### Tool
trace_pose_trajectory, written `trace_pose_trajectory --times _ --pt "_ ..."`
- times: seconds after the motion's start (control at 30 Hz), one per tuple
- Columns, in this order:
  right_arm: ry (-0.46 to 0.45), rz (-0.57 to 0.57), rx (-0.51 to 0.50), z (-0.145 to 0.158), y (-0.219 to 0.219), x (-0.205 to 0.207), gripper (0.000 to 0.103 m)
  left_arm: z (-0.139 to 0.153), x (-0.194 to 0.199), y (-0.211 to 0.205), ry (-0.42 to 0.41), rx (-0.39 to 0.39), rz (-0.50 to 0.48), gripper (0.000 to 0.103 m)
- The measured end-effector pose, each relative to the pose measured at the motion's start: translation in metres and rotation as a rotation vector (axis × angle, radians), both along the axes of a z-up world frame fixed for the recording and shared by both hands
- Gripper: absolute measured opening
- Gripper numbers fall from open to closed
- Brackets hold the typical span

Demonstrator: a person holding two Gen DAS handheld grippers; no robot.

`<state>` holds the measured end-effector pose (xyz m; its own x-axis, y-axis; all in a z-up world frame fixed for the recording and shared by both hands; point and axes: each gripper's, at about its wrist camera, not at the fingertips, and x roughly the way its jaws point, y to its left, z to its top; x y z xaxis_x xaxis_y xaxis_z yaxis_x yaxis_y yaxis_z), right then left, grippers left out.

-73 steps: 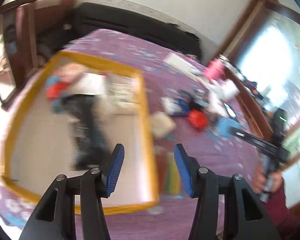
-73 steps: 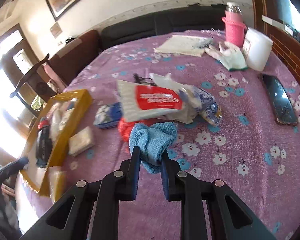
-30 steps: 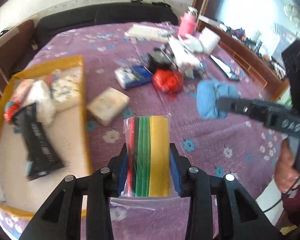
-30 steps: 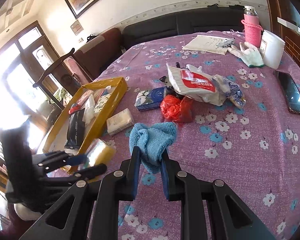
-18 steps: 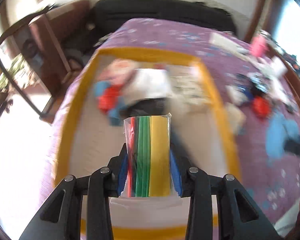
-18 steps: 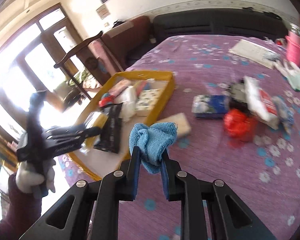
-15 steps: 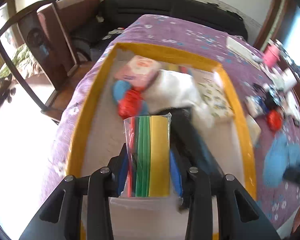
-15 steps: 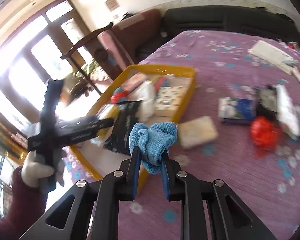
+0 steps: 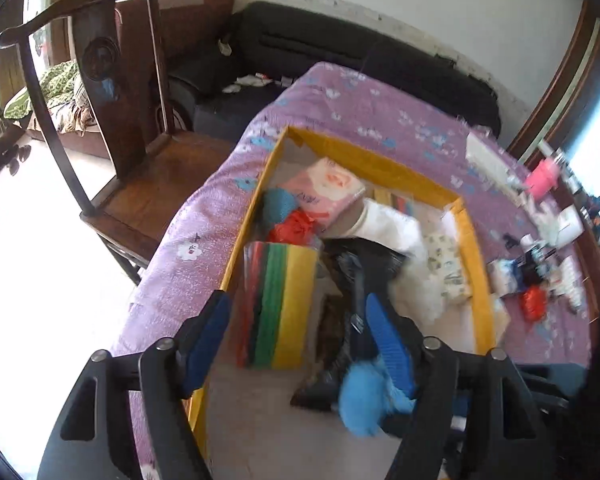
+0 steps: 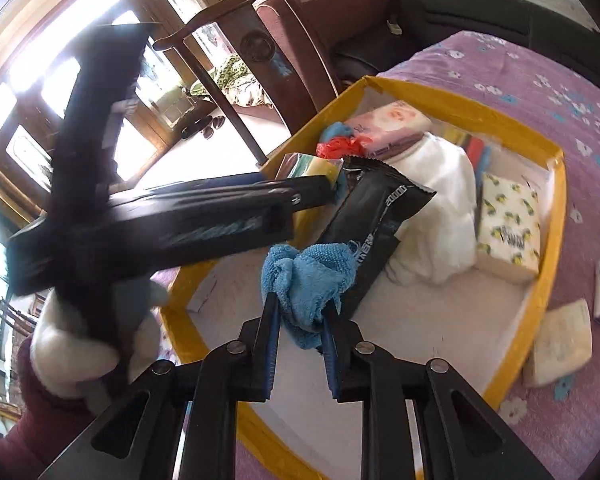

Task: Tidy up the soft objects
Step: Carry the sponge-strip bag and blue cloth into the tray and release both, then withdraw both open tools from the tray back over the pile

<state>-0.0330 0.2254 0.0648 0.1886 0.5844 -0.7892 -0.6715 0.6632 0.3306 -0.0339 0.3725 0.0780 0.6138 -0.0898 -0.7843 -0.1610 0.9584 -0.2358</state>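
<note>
- Our left gripper (image 9: 298, 334) has just been opening, and its 2 blue pads now stand wide apart. The striped pack (image 9: 280, 304) of red, green and yellow sheets sits in the gap between them, but the pads do not press on it.
- That pack is in a thin, shiny plastic bag. We think it is light, bendy and a bit slippery, so the best place to hold it is across its flat sides near the bottom edge.
- The pack lies inside the yellow tray (image 9: 416, 178), just ahead of our left gripper, leaning by the tray's left wall.
- Our right gripper (image 10: 300, 312) is pinching the blue cloth (image 10: 306, 276). The cloth bunches up above the pads and a bit hangs down below.
- The cloth looks soft, fluffy and very light. It will flop and change shape, so we think a grip on a thick bunch is safest. It cannot break.
- The cloth hangs over the near part of the tray, right in front of the black packet (image 10: 374, 224).
- Past the black packet we see a white cloth (image 10: 440, 216) and a pink tissue pack (image 10: 388, 124).
- We think the cloth should drop on the bare tray floor just below our right gripper.
</note>
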Motion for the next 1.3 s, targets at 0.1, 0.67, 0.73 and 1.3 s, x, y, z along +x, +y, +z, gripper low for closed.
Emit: trace_pose_trajectory --times 0.1,0.67,0.73,1.3 --pt "-0.144 -0.012 -0.095 -0.001 0.015 -0.004 0.026 0.019 -0.020 0.001 -0.062 0.016 0.036 0.084" --pt "-0.352 -0.162 -0.094 0.044 -0.075 -0.042 0.060 0.044 -0.061 -0.085 -0.149 0.406 0.073 0.093" --pt "-0.359 -0.202 -0.083 0.050 -0.093 -0.047 0.062 0.045 -0.064 -0.100 -0.149 0.433 0.054 0.093" --pt "-0.288 -0.517 -0.077 0.035 -0.264 -0.050 0.064 0.046 -0.070 -0.201 -0.116 0.510 -0.069 0.093"
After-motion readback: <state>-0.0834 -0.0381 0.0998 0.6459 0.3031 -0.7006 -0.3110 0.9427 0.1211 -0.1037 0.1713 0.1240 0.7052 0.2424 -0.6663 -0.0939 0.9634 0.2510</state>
